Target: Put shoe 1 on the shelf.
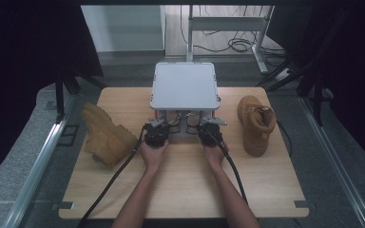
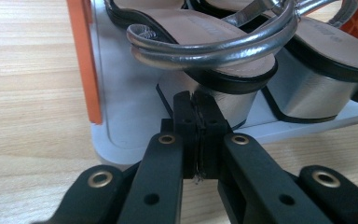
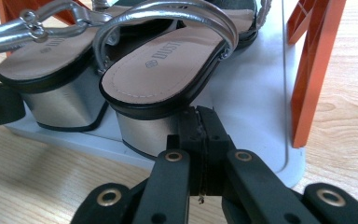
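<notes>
A pair of silver block-heel sandals stands on the low grey shelf (image 2: pixel 126 107) of a small rack with orange legs. In the left gripper view, one sandal (image 2: pixel 200 32) is right ahead and the other sandal (image 2: pixel 326 46) is to its right. My left gripper (image 2: pixel 196 100) is shut with nothing in it, its tips just short of the near silver heel. In the right gripper view, my right gripper (image 3: pixel 201 114) is also shut and empty, close below the heel of a sandal (image 3: pixel 163 60). In the high view, the left gripper (image 1: pixel 159 124) and right gripper (image 1: pixel 208 124) point at the rack's front.
The rack's white top (image 1: pixel 185 85) hides the sandals in the high view. A tan boot (image 1: pixel 107 135) lies on its side at the table's left and another tan boot (image 1: pixel 256 123) stands at the right. Orange legs (image 2: pixel 85 60) (image 3: pixel 314 70) flank the shelf.
</notes>
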A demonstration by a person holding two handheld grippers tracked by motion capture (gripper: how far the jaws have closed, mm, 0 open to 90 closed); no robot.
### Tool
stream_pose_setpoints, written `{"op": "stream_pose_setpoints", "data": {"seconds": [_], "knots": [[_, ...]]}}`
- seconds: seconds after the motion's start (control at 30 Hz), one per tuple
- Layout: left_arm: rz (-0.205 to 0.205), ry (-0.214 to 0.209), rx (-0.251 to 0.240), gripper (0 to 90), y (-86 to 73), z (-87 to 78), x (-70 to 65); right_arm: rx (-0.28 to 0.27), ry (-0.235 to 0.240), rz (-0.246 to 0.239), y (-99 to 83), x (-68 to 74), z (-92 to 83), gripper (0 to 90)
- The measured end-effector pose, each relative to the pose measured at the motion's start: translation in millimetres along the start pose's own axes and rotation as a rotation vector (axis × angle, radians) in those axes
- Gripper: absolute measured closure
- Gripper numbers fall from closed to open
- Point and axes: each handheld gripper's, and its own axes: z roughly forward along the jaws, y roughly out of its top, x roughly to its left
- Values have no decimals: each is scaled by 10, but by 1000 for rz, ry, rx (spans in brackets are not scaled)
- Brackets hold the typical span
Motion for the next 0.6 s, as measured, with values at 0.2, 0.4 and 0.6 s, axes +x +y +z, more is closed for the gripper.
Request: {"op": "stream_pose_setpoints", "data": {"seconds": [0.2,0.4,0.6], "knots": [[6,4,-4,891,-8,5,-21,-1,7,8,0,21,11,893],[9,2,-6,879,-16,6,-15,-1,12,7,-7,50,21,892],[11,-17,-21,845,-57,-87,32,-13,27,-13,-25,45,-107,891]]}}
